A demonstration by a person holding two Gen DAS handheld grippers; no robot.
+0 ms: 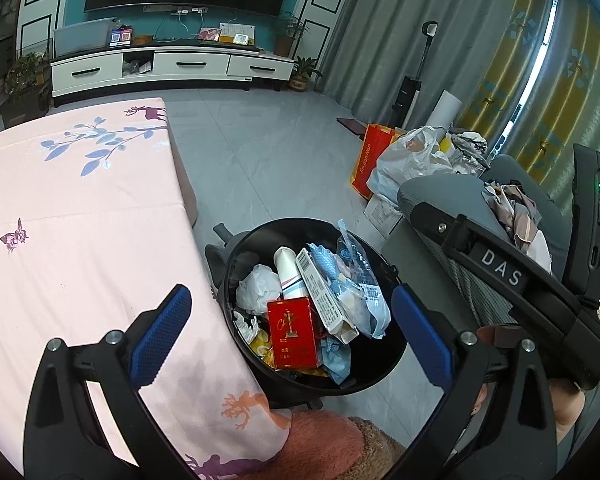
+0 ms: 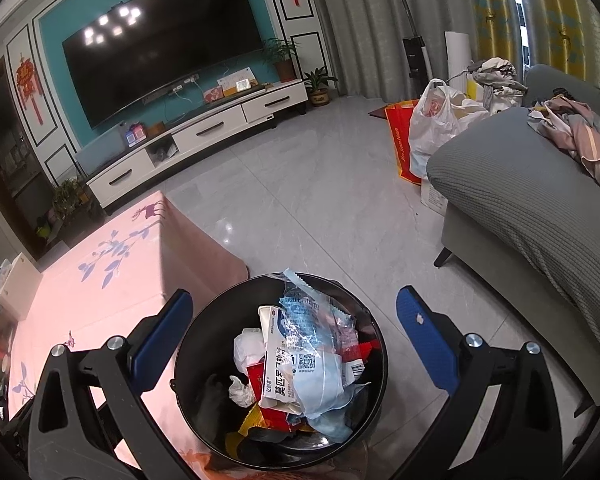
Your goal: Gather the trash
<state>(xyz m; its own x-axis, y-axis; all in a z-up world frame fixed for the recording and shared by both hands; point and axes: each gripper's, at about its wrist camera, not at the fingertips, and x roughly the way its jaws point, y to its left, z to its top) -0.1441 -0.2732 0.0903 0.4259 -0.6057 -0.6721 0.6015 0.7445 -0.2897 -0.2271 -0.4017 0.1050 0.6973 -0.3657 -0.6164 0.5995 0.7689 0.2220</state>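
The black bin [image 2: 188,364] stands on the grey tiled floor [image 2: 320,208] just beside the pink-clothed table [image 1: 80,208], holding light, crushable trash: a red carton [image 1: 292,332], a white medicine box [image 2: 278,376], tissue and slippery blue wrappers, best pinched at a stiff edge or corner. Both the left gripper [image 1: 292,332] and right gripper [image 2: 292,356] hover above it, jaws wide apart and empty. A grey sofa [image 2: 520,208] and 1 wall-mounted TV [image 2: 160,64] frame the room.

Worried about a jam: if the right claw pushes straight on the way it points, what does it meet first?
Probably the trash heaped in the black bin: the clear blue wrapper on top, right between its open fingers. Depth is unclear.
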